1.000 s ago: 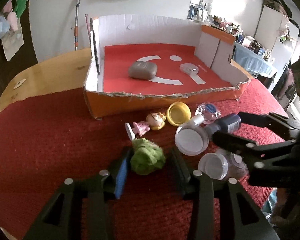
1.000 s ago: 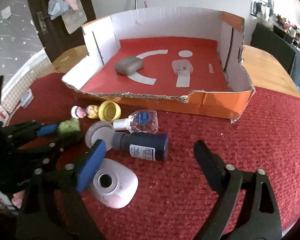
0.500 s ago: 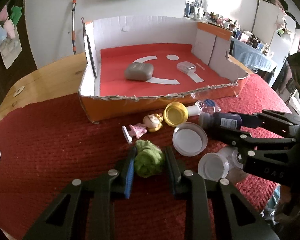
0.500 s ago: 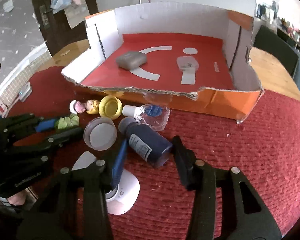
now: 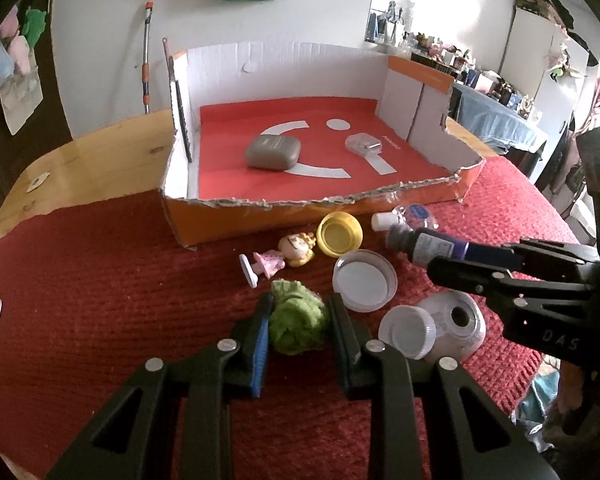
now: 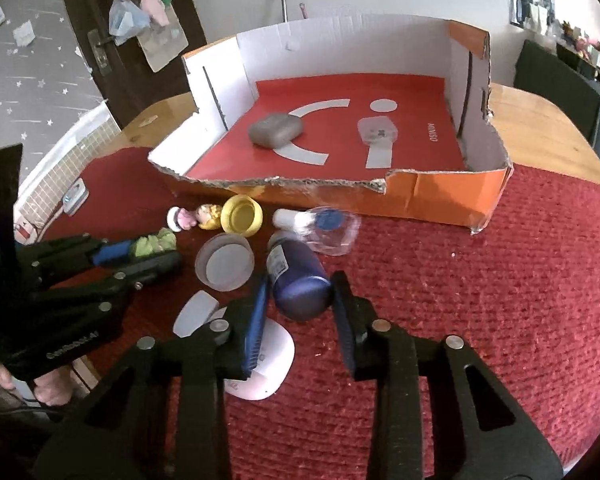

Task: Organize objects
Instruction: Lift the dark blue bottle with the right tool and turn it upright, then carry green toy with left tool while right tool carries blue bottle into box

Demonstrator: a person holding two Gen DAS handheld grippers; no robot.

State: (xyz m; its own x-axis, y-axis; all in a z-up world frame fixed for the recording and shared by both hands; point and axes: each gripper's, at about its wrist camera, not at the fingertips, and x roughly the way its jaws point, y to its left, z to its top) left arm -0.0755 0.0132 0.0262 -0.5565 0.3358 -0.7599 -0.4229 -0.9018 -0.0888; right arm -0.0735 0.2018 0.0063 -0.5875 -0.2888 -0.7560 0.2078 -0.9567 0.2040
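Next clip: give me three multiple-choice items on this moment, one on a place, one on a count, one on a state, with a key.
1. Where does the grey case lie?
A. inside the cardboard box
B. on the red cloth
C. in a gripper

2. How many things lie inside the box?
A. none
B. two
C. five

3. What does the right gripper hold?
A. the yellow cup
B. nothing
C. the dark blue bottle

Key: 1 A, it rests on the box's red floor. 2 B, the grey case and a clear case. 3 C, its jaws, which have just been closing, press the bottle's sides.
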